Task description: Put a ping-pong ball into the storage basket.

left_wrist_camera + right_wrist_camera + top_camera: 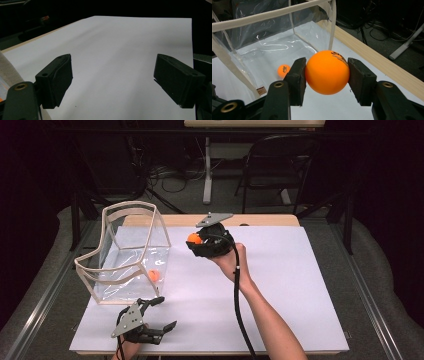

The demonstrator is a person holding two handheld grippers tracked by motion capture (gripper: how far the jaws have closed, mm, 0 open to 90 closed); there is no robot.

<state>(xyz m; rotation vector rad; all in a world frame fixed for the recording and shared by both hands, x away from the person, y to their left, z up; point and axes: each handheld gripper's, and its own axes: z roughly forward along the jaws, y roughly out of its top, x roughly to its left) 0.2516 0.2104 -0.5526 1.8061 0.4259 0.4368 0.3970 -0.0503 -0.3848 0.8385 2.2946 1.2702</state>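
Orange ball [327,72] sits clamped between the two black jaws of our right tool [327,75], one pad pressed to each side of it, with dark printed lettering showing near its top. In the high view we hold that right tool [196,240] raised above the white sheet [280,285] covering the table [260,220], just beside the near right corner of the clear bag [127,255], the ball [194,239] peeking out at its front and the grey three-cornered plate above it.

The clear bag [262,37] stands open on the sheet, its cream-coloured rim held in shape, and a second orange ball [154,275] lies on its bottom close to the near wall; from the right tool's camera we see that second ball [283,70] through the plastic, low and left of the one we grip.

Our left tool [159,312] rests at the near edge of the table, in front of the bag. Its jaws stand wide apart with nothing between them, the left tool [113,80] looking out over bare white sheet [120,45].
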